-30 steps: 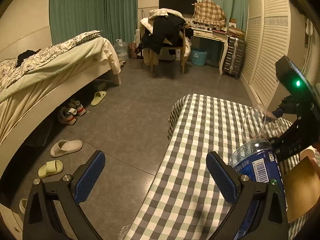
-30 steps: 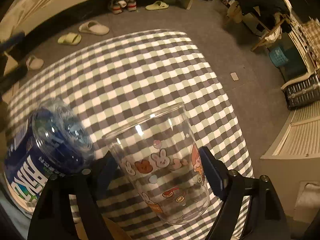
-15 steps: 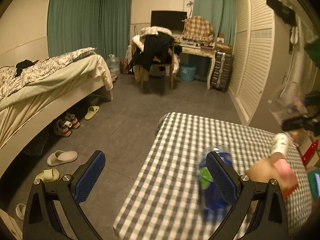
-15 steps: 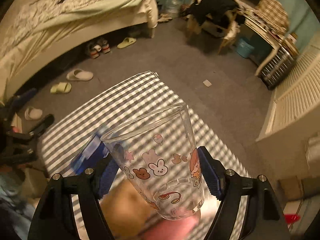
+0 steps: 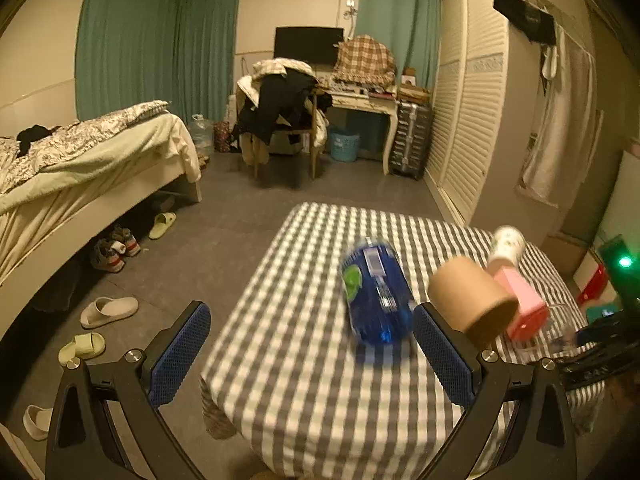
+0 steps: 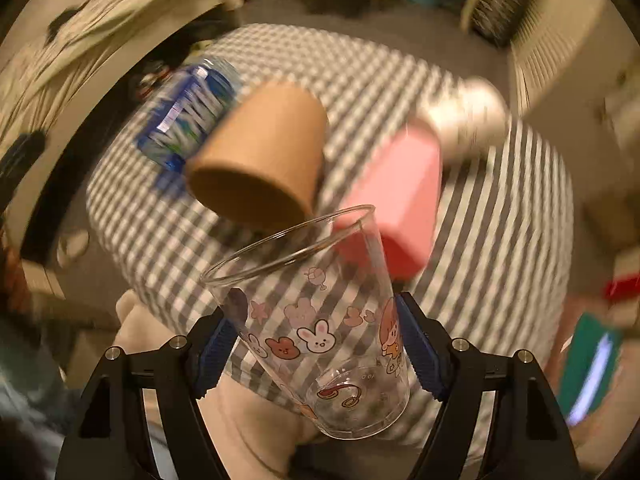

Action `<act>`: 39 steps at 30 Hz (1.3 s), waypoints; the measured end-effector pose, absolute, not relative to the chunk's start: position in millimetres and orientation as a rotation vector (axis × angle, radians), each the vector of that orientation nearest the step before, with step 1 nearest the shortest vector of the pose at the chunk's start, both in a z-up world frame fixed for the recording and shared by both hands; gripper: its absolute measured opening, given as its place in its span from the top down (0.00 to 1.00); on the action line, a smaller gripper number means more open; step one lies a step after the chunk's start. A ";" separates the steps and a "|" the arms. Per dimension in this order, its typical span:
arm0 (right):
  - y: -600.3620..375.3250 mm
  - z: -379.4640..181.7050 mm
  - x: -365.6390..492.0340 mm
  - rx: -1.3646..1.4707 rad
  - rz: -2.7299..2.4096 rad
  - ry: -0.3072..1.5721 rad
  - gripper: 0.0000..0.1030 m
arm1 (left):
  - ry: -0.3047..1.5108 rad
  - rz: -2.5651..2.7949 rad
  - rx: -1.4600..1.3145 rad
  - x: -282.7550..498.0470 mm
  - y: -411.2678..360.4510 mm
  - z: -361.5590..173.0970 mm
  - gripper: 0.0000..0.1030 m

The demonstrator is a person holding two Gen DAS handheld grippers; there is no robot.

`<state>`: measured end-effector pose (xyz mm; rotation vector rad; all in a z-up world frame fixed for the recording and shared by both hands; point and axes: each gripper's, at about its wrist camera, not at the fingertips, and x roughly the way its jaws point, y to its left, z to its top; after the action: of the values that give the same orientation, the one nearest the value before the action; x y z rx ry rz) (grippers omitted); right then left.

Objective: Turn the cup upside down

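A clear plastic cup [image 6: 320,328] printed with cartoon bunnies sits between the blue pads of my right gripper [image 6: 316,344], which is shut on it. The cup's rim points away from me toward the checkered table [image 6: 500,240]. The view is motion-blurred. In the left wrist view the cup [image 5: 556,332] shows faintly at the right edge, beside the right gripper's black body. My left gripper [image 5: 308,352] is open and empty above the table's near left corner.
On the checkered table [image 5: 304,380] lie a blue water bottle [image 5: 376,296], a brown paper cup [image 5: 472,300], a pink box [image 5: 520,304] and a white cup [image 5: 508,244]. A bed [image 5: 80,168], slippers [image 5: 108,312], a chair and desk lie beyond.
Both grippers have pulled back, so more of the table shows. The right gripper has swung down toward the table with the cup, and a brown cup and pink box now show.
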<state>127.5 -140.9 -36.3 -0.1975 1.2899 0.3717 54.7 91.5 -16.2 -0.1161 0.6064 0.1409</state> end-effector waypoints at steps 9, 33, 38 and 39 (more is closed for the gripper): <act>-150.0 -64.5 127.0 0.038 0.308 1.318 0.29 | 0.633 0.085 -0.095 44.0 71.3 -32.8 0.00; -226.4 30.0 8.0 -0.005 0.036 0.616 0.11 | 0.672 -0.046 -0.028 27.4 -75.4 -48.2 0.00; -258.1 13.6 -4.8 -0.013 -0.025 0.600 0.11 | 0.676 -0.038 -0.072 26.5 -103.8 -60.5 0.00; -263.6 9.6 -7.5 -0.007 -0.031 0.600 0.11 | 0.680 -0.027 -0.079 26.3 -108.1 -63.9 0.00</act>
<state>-7.5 -263.6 9.6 -0.0073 0.5997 -0.0306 26.3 -108.1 -63.9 -0.0791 0.6800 -0.0273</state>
